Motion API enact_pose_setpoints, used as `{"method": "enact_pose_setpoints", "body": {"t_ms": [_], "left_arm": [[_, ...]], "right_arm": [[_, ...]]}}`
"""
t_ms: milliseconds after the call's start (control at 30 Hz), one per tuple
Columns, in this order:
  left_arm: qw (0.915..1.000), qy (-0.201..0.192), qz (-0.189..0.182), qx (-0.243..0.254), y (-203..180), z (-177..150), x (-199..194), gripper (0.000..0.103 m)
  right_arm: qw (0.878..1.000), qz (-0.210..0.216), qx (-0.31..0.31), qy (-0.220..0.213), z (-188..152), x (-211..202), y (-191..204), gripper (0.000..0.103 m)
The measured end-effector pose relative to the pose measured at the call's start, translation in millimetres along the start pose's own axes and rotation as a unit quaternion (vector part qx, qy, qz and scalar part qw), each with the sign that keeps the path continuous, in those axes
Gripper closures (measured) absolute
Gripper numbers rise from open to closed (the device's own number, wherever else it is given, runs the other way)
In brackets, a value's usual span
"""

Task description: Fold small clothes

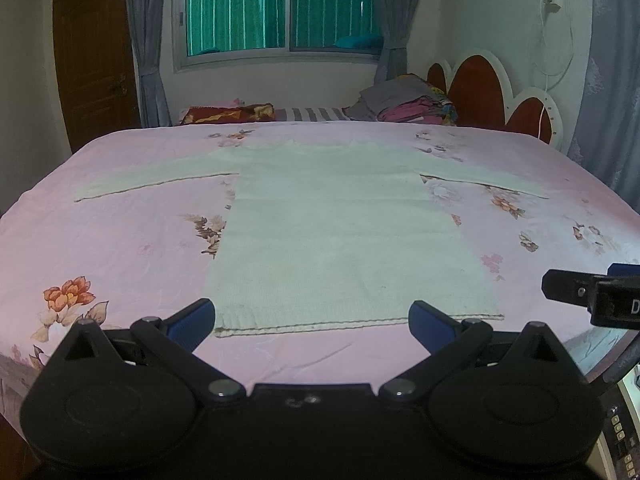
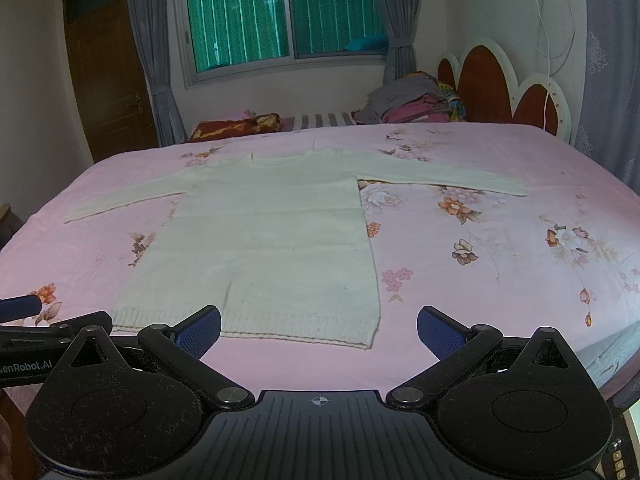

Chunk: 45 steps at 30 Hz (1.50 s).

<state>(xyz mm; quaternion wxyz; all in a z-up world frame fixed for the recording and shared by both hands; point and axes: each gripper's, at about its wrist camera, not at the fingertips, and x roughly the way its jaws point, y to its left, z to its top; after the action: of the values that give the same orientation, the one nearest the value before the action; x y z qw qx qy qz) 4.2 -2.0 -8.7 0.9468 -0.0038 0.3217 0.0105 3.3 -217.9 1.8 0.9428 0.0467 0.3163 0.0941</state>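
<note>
A small cream knitted sweater point(image 1: 340, 232) lies flat on the pink floral bedsheet point(image 1: 120, 248), both sleeves spread out sideways and its ribbed hem nearest me. My left gripper point(image 1: 312, 322) is open just short of that hem, nothing between its blue pads. In the right wrist view the same sweater point(image 2: 268, 236) sits left of centre, and my right gripper point(image 2: 319, 330) is open above the hem's right corner, holding nothing. Part of the right gripper point(image 1: 592, 296) shows at the left view's right edge, and the left gripper's finger point(image 2: 20, 306) shows at the right view's left edge.
A pile of folded clothes point(image 1: 404, 104) and a patterned pillow point(image 1: 228, 114) sit at the far side of the bed. A red and white headboard point(image 1: 492, 92) stands at the right. A door point(image 1: 96, 60) and a curtained window point(image 1: 280, 8) are behind.
</note>
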Motion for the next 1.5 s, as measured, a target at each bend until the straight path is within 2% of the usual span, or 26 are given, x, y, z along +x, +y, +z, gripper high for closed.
{"method": "enact_pose_setpoints", "body": {"t_ms": [367,733,867,933,1167,1300,1400,1500], "left_arm": [[0.9998,-0.017,-0.001,0.010,7,34,24,0.000],[0.9996,-0.021,-0.017,-0.004,25,74,75,0.000],[0.9985,-0.028,-0.035,-0.032,40,89,90,0.000],[0.9984,-0.027,-0.038,-0.033,45,96,99,0.000],[0.9950,-0.011,-0.090,-0.041,60,114,134,0.000],[0.9939,0.003,-0.106,-0.031,52,120,153,0.000],[0.9901,0.020,-0.132,-0.043,44,123,169,0.000],[0.9907,0.024,-0.125,-0.049,35,127,184,0.000]], "right_arm": [[1.000,-0.005,0.000,-0.007,23,23,-2,0.000],[1.000,-0.029,0.005,-0.009,65,76,1,0.000],[0.999,-0.039,0.014,-0.011,81,94,0,0.000],[0.999,-0.041,0.023,-0.013,89,104,-1,0.000],[0.997,-0.059,0.049,-0.021,110,131,-5,0.000],[0.995,-0.079,0.050,-0.019,116,140,-10,0.000],[0.995,-0.089,0.050,-0.017,120,148,-18,0.000],[0.994,-0.090,0.055,-0.013,125,158,-31,0.000]]}}
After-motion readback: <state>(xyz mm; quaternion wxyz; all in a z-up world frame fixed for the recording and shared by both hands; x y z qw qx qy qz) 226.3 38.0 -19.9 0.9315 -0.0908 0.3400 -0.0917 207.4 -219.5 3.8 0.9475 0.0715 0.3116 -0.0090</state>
